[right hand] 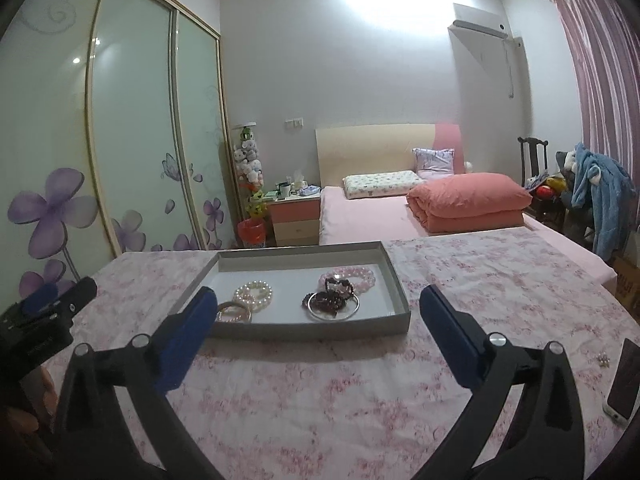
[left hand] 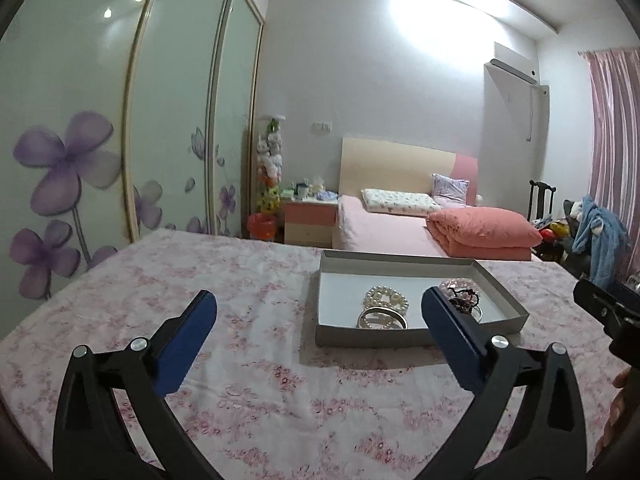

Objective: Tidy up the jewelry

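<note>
A shallow grey box [left hand: 404,338] [right hand: 308,326] stands on the floral tablecloth and holds several bracelets: a white pearl one [left hand: 386,299] [right hand: 254,293], a silver bangle [left hand: 382,318] [right hand: 333,309], a pink bead one [right hand: 352,276] and dark bead ones [right hand: 328,300]. My left gripper [left hand: 320,312] is open and empty, hovering in front of the box. My right gripper [right hand: 316,308] is open and empty, just short of the box's near wall. A small pearl piece [right hand: 602,359] lies on the cloth at the right.
A phone [right hand: 624,384] lies at the table's right edge. The floral cloth [right hand: 320,400] covers the table. Beyond it are a pink bed [right hand: 380,216], a nightstand [right hand: 294,220], a wardrobe [left hand: 80,140] and a chair with clothes [right hand: 592,196].
</note>
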`<state>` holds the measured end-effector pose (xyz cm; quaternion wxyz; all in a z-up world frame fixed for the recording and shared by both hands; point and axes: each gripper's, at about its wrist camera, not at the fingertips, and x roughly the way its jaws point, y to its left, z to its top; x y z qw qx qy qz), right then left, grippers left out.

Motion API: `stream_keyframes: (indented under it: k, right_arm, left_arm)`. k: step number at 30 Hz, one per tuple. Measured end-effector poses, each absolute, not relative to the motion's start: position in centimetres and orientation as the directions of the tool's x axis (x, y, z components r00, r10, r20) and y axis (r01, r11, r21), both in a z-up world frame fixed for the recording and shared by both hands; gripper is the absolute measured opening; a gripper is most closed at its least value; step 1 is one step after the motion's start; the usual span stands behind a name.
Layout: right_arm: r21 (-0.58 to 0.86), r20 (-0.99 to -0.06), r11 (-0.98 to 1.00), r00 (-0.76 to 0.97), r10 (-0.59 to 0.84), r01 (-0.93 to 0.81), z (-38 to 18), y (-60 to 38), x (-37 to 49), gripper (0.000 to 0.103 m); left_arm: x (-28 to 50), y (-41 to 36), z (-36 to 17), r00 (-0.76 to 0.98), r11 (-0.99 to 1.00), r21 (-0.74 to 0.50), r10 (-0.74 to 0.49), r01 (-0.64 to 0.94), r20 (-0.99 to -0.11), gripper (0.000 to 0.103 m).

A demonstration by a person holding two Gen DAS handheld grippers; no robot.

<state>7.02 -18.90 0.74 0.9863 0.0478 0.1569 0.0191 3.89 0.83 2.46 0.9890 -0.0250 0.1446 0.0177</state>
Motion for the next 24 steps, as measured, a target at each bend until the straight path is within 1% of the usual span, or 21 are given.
stream_keyframes:
  k: [6,10,17,24]
  right_arm:
    - [0.049,-0.307,0.999,0.951,0.03,-0.016,-0.5,-18.1,5.7,0.099]
    - [0.051,-0.298,0.999,0.954,0.024,-0.009,-0.9,-18.2,5.2,0.099]
    - [0.042,-0.279,0.998,0.959,0.053,-0.043,-0.9,-17.8,4.6,0.099]
    - [0.049,-0.285,0.998,0.957,0.059,-0.047,-1.0,-17.6,4.7,0.099]
  left_arm:
    - [2.4,0.0,1.7,0.962,0.999,-0.005,0.033,-0.035,-0.273,0.101]
    - [1.9,-0.3,1.2,0.964,0.999,0.012,0.036,-0.034,-0.264,0.101]
    - [1.5,-0.9,1.0,0.964,1.0,0.021,0.026,-0.021,-0.266,0.101]
    - [1.5,-0.9,1.0,0.962,1.0,0.018,0.023,-0.019,-0.272,0.101]
